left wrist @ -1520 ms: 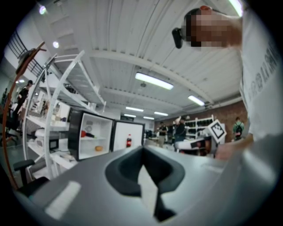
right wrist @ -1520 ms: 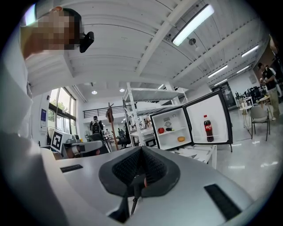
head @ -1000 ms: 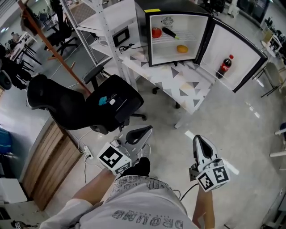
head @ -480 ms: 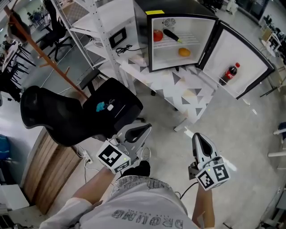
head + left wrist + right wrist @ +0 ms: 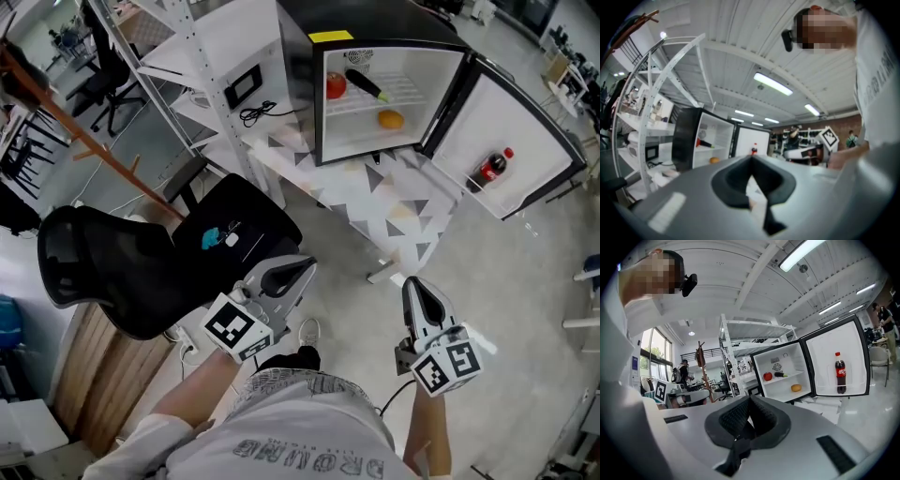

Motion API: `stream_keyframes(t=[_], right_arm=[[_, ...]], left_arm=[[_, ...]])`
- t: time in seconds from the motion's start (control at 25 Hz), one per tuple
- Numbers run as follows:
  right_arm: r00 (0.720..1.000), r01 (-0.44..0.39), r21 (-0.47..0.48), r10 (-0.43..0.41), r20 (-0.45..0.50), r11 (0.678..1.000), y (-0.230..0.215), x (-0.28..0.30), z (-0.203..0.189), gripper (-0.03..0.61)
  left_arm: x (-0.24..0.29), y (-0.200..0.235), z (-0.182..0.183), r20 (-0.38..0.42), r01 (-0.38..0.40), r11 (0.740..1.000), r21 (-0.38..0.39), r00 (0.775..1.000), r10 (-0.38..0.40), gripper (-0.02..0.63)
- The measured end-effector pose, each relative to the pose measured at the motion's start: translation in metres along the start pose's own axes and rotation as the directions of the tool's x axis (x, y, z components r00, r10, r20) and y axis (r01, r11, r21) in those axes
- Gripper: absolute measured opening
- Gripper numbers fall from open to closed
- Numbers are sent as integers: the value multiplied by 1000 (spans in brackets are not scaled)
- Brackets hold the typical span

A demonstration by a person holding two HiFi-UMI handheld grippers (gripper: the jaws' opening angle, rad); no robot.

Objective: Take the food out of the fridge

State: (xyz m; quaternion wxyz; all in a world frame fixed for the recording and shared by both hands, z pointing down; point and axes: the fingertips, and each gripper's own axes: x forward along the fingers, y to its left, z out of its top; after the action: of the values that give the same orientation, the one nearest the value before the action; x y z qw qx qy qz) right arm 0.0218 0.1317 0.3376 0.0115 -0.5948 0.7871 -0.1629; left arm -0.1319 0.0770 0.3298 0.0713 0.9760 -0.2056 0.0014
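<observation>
Left gripper (image 5: pixel 306 267): jaws together, empty.
Right gripper (image 5: pixel 413 285): jaws together, empty.
Fridge (image 5: pixel 375 23): on patterned table (image 5: pixel 375 192), well apart from both grippers, door (image 5: pixel 483 108) open.
Upper shelf: red fruit (image 5: pixel 336 86), eggplant (image 5: pixel 364 85).
Fridge floor: orange (image 5: pixel 391 119).
Door: cola bottle (image 5: pixel 494 169).

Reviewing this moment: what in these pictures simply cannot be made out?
- Dark long item on the upper shelf of the fridge: too small in every view to name.
- Bottle label: too small to read, head and right gripper views.
- Turquoise thing on the chair seat: too small, head view only.
</observation>
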Motion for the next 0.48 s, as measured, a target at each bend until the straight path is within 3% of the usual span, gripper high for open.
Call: stream_keyframes(t=[0.48], right_arm=[[1000, 16, 8, -16, 1, 1000, -9, 43, 10, -8]], left_arm=[[13, 43, 10, -1, 11, 1000, 5, 1000, -11, 6]])
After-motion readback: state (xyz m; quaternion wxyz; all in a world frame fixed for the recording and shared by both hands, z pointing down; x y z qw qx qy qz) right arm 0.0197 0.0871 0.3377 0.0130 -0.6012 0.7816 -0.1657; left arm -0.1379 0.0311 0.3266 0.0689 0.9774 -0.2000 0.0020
